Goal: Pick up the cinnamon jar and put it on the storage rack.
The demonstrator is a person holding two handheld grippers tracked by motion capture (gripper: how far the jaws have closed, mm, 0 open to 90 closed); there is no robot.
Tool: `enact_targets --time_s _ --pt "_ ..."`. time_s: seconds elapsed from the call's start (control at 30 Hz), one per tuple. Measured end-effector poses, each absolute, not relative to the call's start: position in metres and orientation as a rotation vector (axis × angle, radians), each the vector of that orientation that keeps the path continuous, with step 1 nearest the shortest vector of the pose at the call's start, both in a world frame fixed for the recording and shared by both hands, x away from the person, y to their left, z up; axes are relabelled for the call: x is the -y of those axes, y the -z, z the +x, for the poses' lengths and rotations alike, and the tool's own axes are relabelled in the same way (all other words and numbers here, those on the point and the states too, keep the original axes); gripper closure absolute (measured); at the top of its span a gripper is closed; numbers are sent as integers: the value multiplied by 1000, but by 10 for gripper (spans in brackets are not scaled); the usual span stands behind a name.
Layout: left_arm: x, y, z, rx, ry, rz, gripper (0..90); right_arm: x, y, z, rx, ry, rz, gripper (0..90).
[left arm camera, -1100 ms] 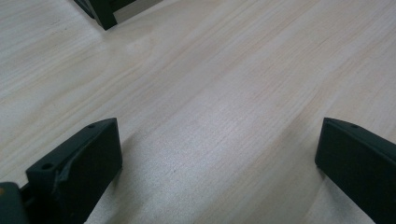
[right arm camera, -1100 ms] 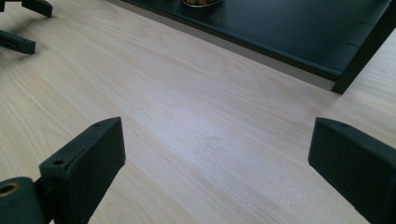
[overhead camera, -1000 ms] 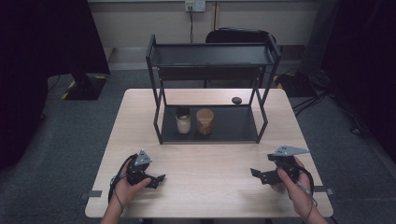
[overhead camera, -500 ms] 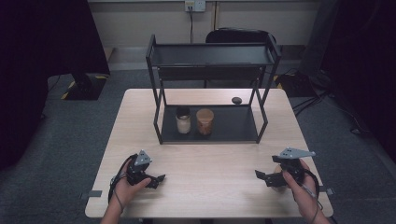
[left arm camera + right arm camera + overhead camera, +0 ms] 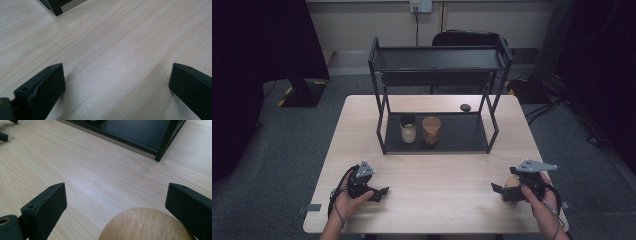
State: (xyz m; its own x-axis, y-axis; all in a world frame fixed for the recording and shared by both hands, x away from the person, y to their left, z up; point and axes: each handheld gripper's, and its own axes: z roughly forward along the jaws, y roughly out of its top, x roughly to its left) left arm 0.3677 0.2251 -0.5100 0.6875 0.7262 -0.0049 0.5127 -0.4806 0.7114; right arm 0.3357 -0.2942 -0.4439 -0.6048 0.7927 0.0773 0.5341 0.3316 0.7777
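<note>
Presently, the right gripper [image 5: 507, 190] is held low at the near right edge of the table [image 5: 447, 170], jaws spread wide, with a round wooden lid [image 5: 146, 225] lying between them. In the right gripper view the lid sits close to the gripper body and nearer the right-hand jaw; a gap is visible beside the left-hand jaw, so the lid is judged not yet clamped. Whether the right-hand jaw touches it cannot be told. The left gripper [image 5: 379, 191] is rested at the near left, jaws apart, with bare tabletop between them and nothing held.

On the lower shelf of the black rack [image 5: 437, 135] two jars are seen side by side: a pale jar [image 5: 408, 131] and a brown jar [image 5: 431, 130]. A small dark object [image 5: 465, 107] lies on the table behind the rack.

The step in hand is judged to be the pickup of the lid. It is advised that the gripper be centred first, so both pads meet the rim together, and that the closing be made gently and level; an off-centre squeeze is likely to slide or flip the disc.
</note>
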Motion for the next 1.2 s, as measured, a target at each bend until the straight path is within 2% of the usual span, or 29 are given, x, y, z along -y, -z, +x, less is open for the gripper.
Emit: enact_targets --time_s 1.2 --pt "-225 510 368 -945 -388 2189 1 321 461 317 -2275 -1172 1168 22"
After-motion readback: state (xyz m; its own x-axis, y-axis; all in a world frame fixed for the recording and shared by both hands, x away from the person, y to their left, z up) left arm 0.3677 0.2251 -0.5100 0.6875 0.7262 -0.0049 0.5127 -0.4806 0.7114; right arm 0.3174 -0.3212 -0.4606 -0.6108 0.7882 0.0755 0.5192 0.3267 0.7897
